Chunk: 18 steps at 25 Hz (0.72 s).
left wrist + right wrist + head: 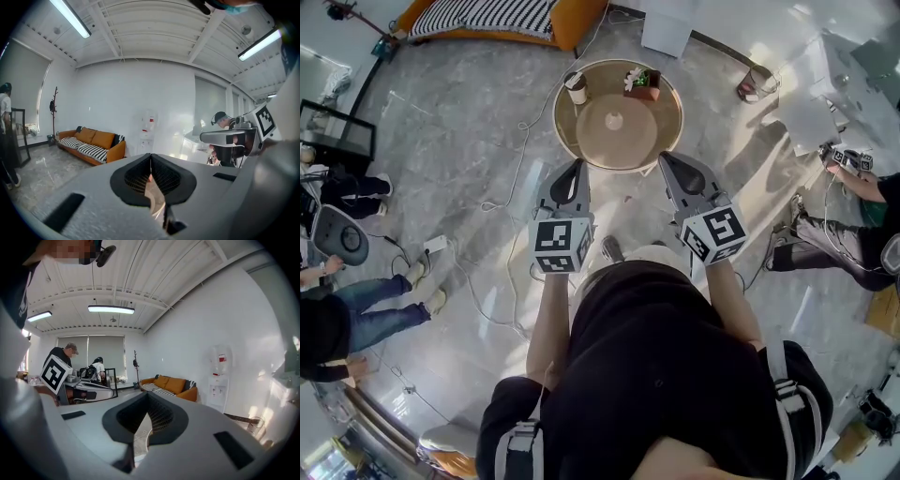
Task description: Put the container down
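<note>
A round tan table (pixel 661 141) stands on the floor ahead of me. On its far left edge sits a small white container with a dark rim (pixel 576 88). A small plant in a brown box (pixel 643 83) stands on the far right part. My left gripper (pixel 573 168) hangs over the table's near left rim, its jaws shut with nothing in them. My right gripper (pixel 667 160) is level with it at the near right rim, also shut and empty. In the left gripper view the left gripper (pixel 151 158) has its pads pressed together, and in the right gripper view the right gripper (pixel 148 398) does too.
An orange sofa with a striped cushion (pixel 492 17) stands at the back wall. Cables (pixel 517 178) trail over the grey floor left of the table. People stand at the left (pixel 342 323) and at the right (pixel 861 230). A water dispenser (pixel 148 125) stands by the white wall.
</note>
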Each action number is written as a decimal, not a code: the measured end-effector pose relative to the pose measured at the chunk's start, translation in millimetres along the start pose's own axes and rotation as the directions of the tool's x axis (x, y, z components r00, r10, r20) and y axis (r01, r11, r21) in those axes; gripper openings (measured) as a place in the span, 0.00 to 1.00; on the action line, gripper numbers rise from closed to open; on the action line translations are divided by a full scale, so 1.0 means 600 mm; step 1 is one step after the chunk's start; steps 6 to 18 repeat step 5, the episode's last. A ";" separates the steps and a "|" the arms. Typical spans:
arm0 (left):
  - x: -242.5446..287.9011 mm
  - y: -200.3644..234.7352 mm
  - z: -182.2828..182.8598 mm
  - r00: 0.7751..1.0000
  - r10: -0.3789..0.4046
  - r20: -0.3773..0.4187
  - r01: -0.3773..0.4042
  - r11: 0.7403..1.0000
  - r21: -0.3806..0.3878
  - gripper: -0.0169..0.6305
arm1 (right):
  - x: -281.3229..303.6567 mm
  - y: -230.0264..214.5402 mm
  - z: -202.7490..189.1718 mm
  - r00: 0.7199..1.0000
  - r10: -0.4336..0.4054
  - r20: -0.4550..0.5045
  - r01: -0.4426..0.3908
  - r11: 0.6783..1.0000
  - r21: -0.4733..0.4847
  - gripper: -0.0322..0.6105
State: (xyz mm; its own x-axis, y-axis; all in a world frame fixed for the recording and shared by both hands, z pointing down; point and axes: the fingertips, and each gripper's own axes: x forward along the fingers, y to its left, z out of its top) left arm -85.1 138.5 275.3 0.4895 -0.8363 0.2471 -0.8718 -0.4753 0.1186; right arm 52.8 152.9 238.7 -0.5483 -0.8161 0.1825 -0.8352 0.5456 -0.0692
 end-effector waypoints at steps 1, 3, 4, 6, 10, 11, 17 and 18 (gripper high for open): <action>0.000 0.000 -0.001 1.000 0.000 0.000 0.000 1.000 -0.001 0.05 | 0.000 0.001 -0.001 1.000 0.001 -0.002 -0.001 1.000 -0.001 0.05; 0.001 0.001 -0.001 1.000 0.001 0.001 -0.001 1.000 -0.005 0.05 | 0.002 0.002 -0.002 1.000 0.002 -0.006 -0.003 1.000 -0.004 0.05; 0.002 0.002 0.000 1.000 0.002 0.001 -0.002 1.000 -0.006 0.05 | 0.003 0.002 -0.003 1.000 0.002 -0.008 -0.003 1.000 -0.005 0.05; 0.003 0.003 0.001 1.000 0.002 0.002 -0.002 1.000 -0.008 0.05 | 0.005 0.002 -0.003 1.000 0.002 -0.011 -0.002 1.000 -0.007 0.05; 0.003 0.003 0.001 1.000 0.002 0.002 -0.002 1.000 -0.008 0.05 | 0.005 0.002 -0.003 1.000 0.002 -0.011 -0.002 1.000 -0.007 0.05; 0.003 0.003 0.001 1.000 0.002 0.002 -0.002 1.000 -0.008 0.05 | 0.005 0.002 -0.003 1.000 0.002 -0.011 -0.002 1.000 -0.007 0.05; 0.003 0.003 0.001 1.000 0.002 0.002 -0.002 1.000 -0.008 0.05 | 0.005 0.002 -0.003 1.000 0.002 -0.011 -0.002 1.000 -0.007 0.05; 0.003 0.003 0.001 1.000 0.002 0.002 -0.002 1.000 -0.008 0.05 | 0.005 0.002 -0.003 1.000 0.002 -0.011 -0.002 1.000 -0.007 0.05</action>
